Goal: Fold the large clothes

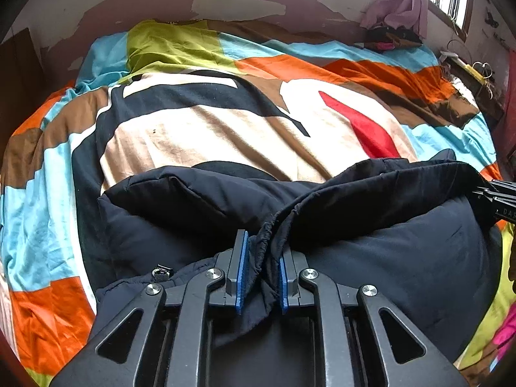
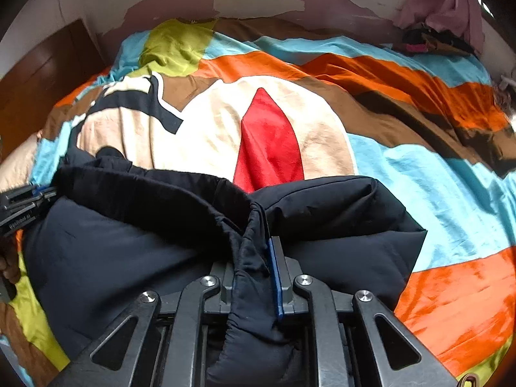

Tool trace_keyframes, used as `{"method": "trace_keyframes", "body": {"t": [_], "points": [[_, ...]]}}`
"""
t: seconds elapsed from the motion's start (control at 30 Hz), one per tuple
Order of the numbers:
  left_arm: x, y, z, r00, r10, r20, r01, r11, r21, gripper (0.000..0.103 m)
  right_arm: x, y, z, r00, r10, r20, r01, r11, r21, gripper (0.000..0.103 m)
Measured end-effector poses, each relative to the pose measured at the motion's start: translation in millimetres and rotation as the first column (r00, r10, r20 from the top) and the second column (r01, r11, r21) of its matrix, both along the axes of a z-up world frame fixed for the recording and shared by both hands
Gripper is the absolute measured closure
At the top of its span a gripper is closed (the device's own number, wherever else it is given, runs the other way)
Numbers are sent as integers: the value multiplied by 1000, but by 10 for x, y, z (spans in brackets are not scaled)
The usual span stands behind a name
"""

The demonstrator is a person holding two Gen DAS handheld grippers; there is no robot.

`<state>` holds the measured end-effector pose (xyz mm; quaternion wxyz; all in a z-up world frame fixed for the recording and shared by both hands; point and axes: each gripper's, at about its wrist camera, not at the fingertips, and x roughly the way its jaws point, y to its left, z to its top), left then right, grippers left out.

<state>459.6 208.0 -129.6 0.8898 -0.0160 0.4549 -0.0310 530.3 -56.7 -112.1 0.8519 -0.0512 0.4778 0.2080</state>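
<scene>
Both grippers, left (image 1: pixel 260 271) & right (image 2: pixel 254 277), are pinching the jacket (image 1: pixel 403 258) hem nearly closed at frame bottom; I'd be lifting evenly w/ hem taut.

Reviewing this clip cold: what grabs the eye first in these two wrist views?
The bulky dark navy jacket fills the lower half of both views, its edge pinched in the left gripper and in the right gripper. Behind it spreads the loud patchwork bedspread with a red wedge at its centre. A pink cloth hangs by the window at upper right.
</scene>
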Motion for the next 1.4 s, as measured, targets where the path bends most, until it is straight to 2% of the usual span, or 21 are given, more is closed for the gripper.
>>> {"method": "trace_keyframes", "body": {"t": [0.1, 0.23, 0.37, 0.47, 0.5, 0.57, 0.6, 0.63, 0.7, 0.77, 0.83, 0.87, 0.9, 0.97, 1.07, 1.17, 1.27, 1.4], "points": [[-35, 8, 67, 1000, 0, 21, -1, 1000, 17, 85, -10, -71, 63, 1000, -17, -3, 17, 998, 55, 83], [-82, -1, 164, 998, 1, 57, -4, 999, 47, 81, -31, -51, 144, 1000, -9, 20, 8, 999, 52, 79], [-101, 115, 334, 993, 34, 116, -36, 999, 17, 76, 5, -95, 258, 1000, -16, 8, 15, 995, 98, 76], [-110, 305, 495, 981, 101, 167, -93, 994, -54, 74, 49, -159, 323, 1000, -24, -11, 25, 988, 150, 74], [-114, 362, 540, 977, 117, 178, -105, 992, -77, 74, 84, -214, 337, 999, -38, -34, 44, 979, 199, 70], [-162, 475, 626, 968, 146, 202, -123, 985, -120, 74, 153, -351, 373, 993, -96, -69, 112, 955, 273, 56], [-183, 508, 661, 966, 151, 209, -125, 983, -132, 74, 170, -417, 405, 989, -126, -72, 142, 943, 302, 42], [-216, 539, 697, 965, 153, 215, -124, 982, -142, 74, 183, -507, 455, 984, -162, -69, 176, 925, 338, 36], [-310, 565, 748, 963, 144, 226, -111, 982, -152, 74, 172, -670, 567, 973, -222, -62, 229, 892, 390, 35], [-460, 521, 757, 964, 113, 241, -76, 985, -158, 74, 64, -693, 667, 976, -217, -29, 210, 890, 404, 35], [-598, 418, 722, 967, 72, 245, -34, 987, -158, 72, -121, -609, 775, 979, -197, 51, 164, 915, 369, 34], [-648, 338, 657, 972, 41, 233, -5, 988, -153, 70, -294, -519, 827, 981, -154, 117, 104, 929, 355, 34], [-673, 267, 596, 975, 18, 220, 14, 990, -143, 70, -405, -440, 834, 982, -120, 148, 64, 939, 337, 34], [-698, 75, 416, 982, -33, 187, 48, 996, -80, 70, -650, -200, 769, 981, -27, 190, -27, 961, 275, 34], [-635, -63, 179, 991, -43, 129, 48, 998, -38, 70, -816, 172, 574, 979, 95, 179, -130, 972, 196, 34], [-514, -41, 41, 995, -10, 103, 8, 1000, 15, 70, -820, 454, 386, 977, 152, 150, -176, 971, 164, 36], [-403, 172, -30, 995, 45, 87, -44, 999, -9, 70, -627, 560, 176, 983, 130, 129, -141, 987, 81, 38], [-244, 472, -73, 992, 108, 65, -105, 993, -49, 70, -212, 113, -3, 998, -37, 60, 29, 991, 130, 38]]}}
